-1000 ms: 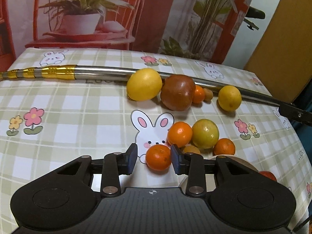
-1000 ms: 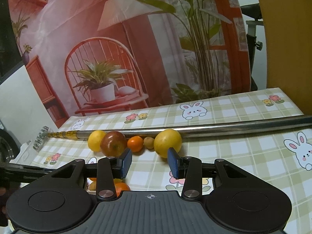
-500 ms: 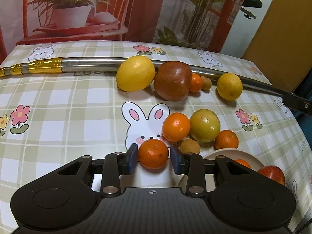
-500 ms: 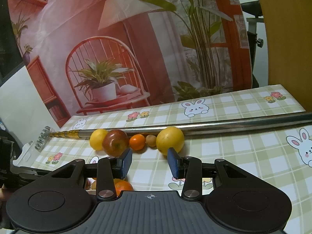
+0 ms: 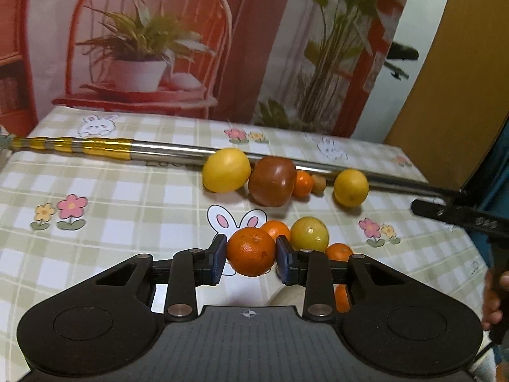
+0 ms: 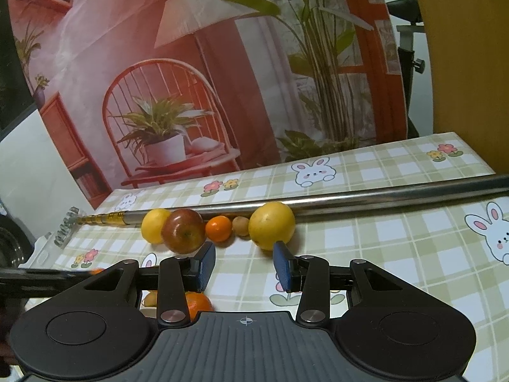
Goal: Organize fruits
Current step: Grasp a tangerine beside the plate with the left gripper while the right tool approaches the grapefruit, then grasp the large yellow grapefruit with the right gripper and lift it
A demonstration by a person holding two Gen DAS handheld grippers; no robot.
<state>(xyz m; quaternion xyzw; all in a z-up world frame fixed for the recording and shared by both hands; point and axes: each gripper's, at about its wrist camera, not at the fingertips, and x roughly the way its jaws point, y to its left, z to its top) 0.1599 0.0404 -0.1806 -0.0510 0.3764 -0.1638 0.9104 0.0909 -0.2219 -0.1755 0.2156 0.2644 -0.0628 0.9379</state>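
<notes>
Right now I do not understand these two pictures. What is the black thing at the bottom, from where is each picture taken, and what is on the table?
The black thing is a hand-held gripper with two fingers; a person carries one in each hand, and a camera on each looks forward along its fingers. So one picture comes from the left gripper, the other from the right gripper. The left one is closed on an orange. The right one holds nothing and looks shut as far as it goes. On the checked tablecloth lies a long metal pole. Against it sit two lemons, an apple, a small orange and a small brown fruit. More fruit lies loose nearer the left gripper.
</notes>
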